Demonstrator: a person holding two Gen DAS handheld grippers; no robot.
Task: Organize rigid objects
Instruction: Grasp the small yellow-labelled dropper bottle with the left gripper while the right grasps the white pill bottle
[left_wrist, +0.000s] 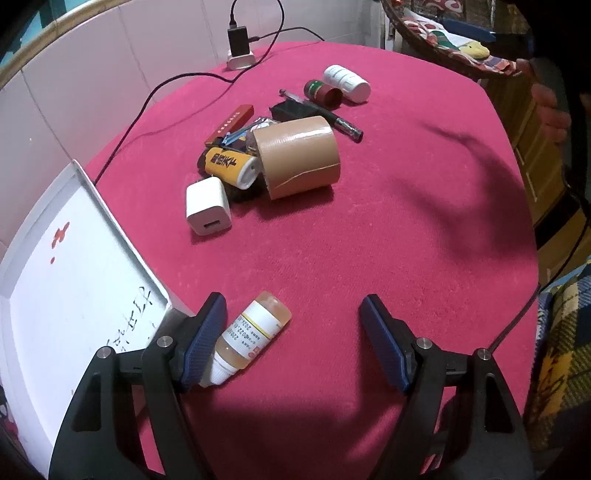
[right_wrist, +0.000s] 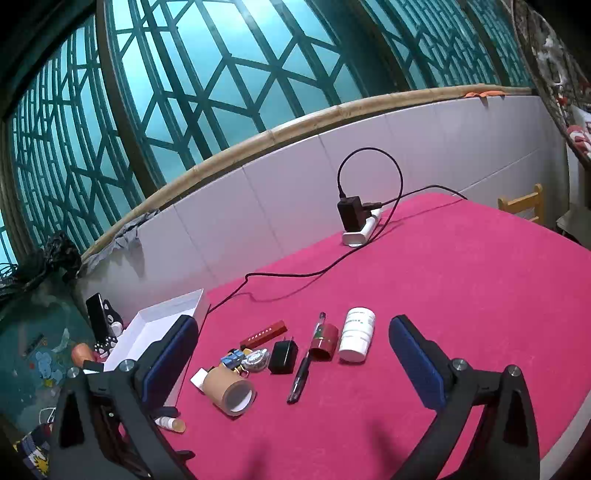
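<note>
The left tool (left_wrist: 293, 332) hung over the near part of the table (left_wrist: 406, 240), its jaws spread and pinching nothing. A small dropper bottle (left_wrist: 251, 334) of amber liquid lay on its side between them, hard against the left-hand finger (left_wrist: 207, 339) and well clear of the other. Its long axis ran diagonally, white nozzle toward the camera and the left-hand finger, base pointing away to the right. The bottle sat off-centre in the gap, so a shift toward it looked needed before any closing. This tool was plainly the nearer one; in the right wrist view the bottle showed only low at the left. Just left of the bottle stood the open white box (left_wrist: 122, 236), the likely place for it.

The right tool (right_wrist: 293, 354) was also spread and empty, aimed at the cluster farther out: a roll of brown tape (left_wrist: 297, 157), a white charger (left_wrist: 208, 210), a pen (left_wrist: 325, 114) and a white jar (left_wrist: 347, 83). The table wore a red cloth; beyond it were a tiled wall (right_wrist: 295, 177) and green-latticed windows (right_wrist: 184, 74).
</note>
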